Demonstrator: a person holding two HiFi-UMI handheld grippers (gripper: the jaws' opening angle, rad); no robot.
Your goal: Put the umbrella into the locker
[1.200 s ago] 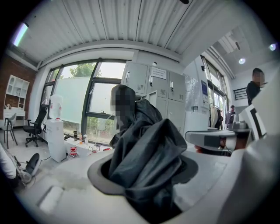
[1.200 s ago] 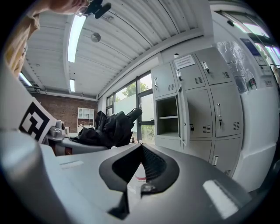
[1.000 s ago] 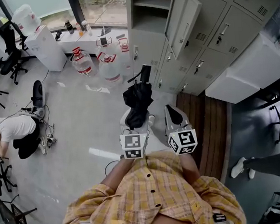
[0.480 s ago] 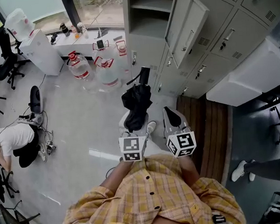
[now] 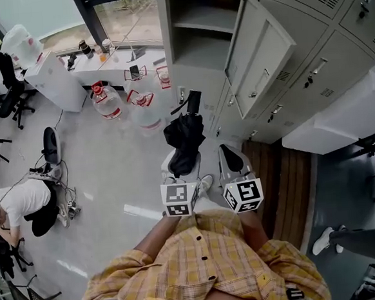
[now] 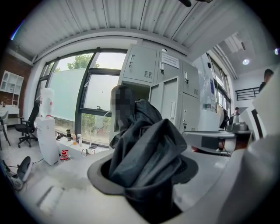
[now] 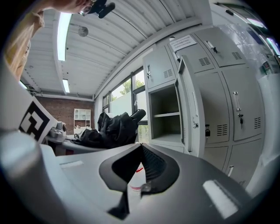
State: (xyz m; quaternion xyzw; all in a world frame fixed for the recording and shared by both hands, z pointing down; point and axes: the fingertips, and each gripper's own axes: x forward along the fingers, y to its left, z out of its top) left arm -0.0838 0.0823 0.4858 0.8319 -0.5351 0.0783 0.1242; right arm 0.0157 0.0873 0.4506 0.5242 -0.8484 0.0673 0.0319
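Observation:
A folded black umbrella (image 5: 185, 138) sticks out ahead of my left gripper (image 5: 181, 163), which is shut on its bunched fabric. In the left gripper view the umbrella (image 6: 146, 153) fills the space between the jaws. My right gripper (image 5: 231, 163) sits just to the right of it, its jaws meeting with nothing in them (image 7: 141, 148). The grey locker bank stands ahead; one compartment (image 5: 195, 39) is open, with a shelf inside and its door (image 5: 258, 56) swung out to the right. From the right gripper view the umbrella (image 7: 111, 127) lies left of that open compartment (image 7: 166, 116).
Water bottles (image 5: 109, 100) stand on the floor left of the lockers, beside a white dispenser (image 5: 52, 72). A person (image 5: 24, 204) crouches at the far left among cables. A white counter (image 5: 340, 114) and a wooden floor strip (image 5: 286, 177) lie to the right.
Both grippers and the umbrella have come closer to the lockers; the open compartment and its door now loom larger and lower in the head view. The grip is unchanged.

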